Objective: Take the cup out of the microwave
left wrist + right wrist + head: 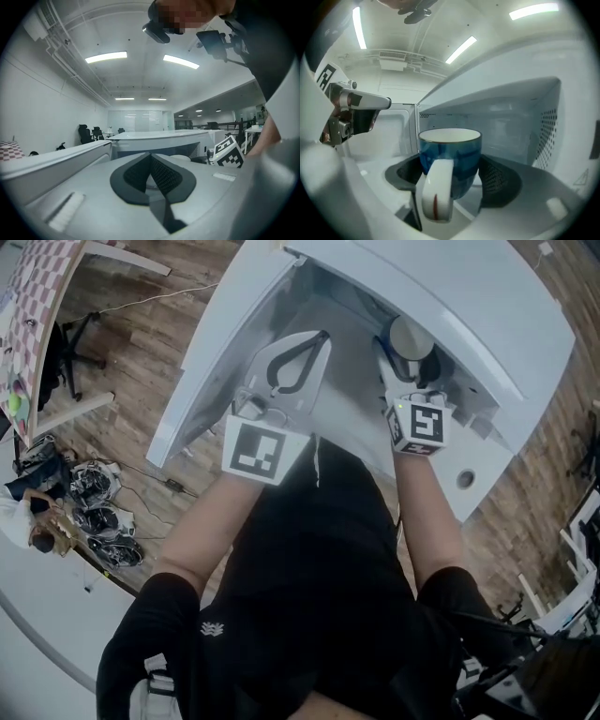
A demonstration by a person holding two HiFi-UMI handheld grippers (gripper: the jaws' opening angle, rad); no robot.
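The right claw (452, 177) is clamped around the blue cup (450, 150), whose white handle points back along the claw. The cup is just inside the mouth of the microwave (520, 117). The perforated right wall is close on one side and the roof is low overhead. There is more room on the left, where the door (202, 371) stands swung wide. The left claw (151, 176) is pinched together on nothing and hangs beside the right one at the opening, towards the door side. The person's arms and body crowd in right behind both claws, and wooden floor (141, 343) lies beyond.
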